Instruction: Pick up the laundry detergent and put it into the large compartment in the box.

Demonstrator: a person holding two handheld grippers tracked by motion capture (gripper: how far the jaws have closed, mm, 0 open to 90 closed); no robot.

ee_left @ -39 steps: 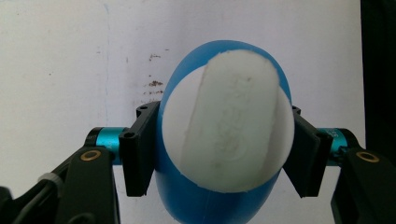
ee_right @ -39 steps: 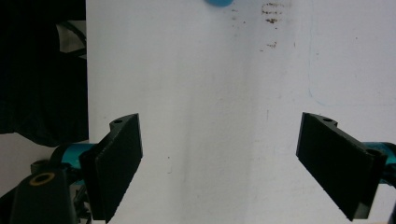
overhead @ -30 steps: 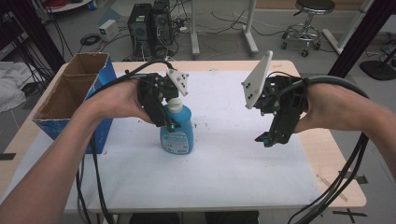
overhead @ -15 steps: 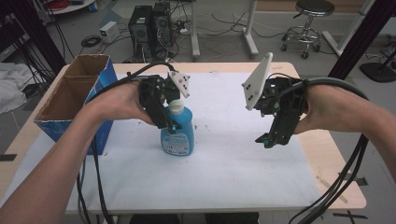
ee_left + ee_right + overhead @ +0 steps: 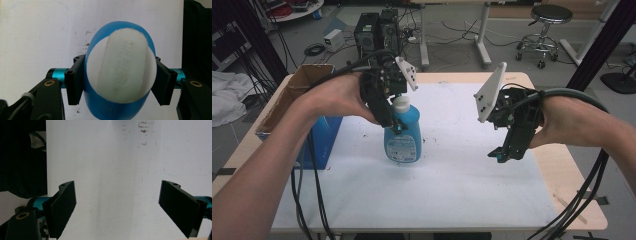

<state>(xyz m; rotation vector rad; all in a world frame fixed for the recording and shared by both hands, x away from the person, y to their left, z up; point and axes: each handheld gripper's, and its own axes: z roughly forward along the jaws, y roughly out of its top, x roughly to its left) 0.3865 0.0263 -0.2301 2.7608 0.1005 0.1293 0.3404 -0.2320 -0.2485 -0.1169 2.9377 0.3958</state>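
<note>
The left gripper (image 5: 117, 85) pinches the blue bottle (image 5: 402, 135) just under its white cap (image 5: 121, 66) — the right gripper (image 5: 117, 207) hangs spread wide.

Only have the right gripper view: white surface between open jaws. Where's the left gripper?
Observer: The left gripper is at a blue bottle standing upright on the white mat.
Operator: Gripping it?
Observer: Left gripper view shows both pads against the bottle, just below its white cap.
Operator: And mine?
Observer: The right gripper is off to the bottle's side, apart from it, pointing down at the mat.
</note>
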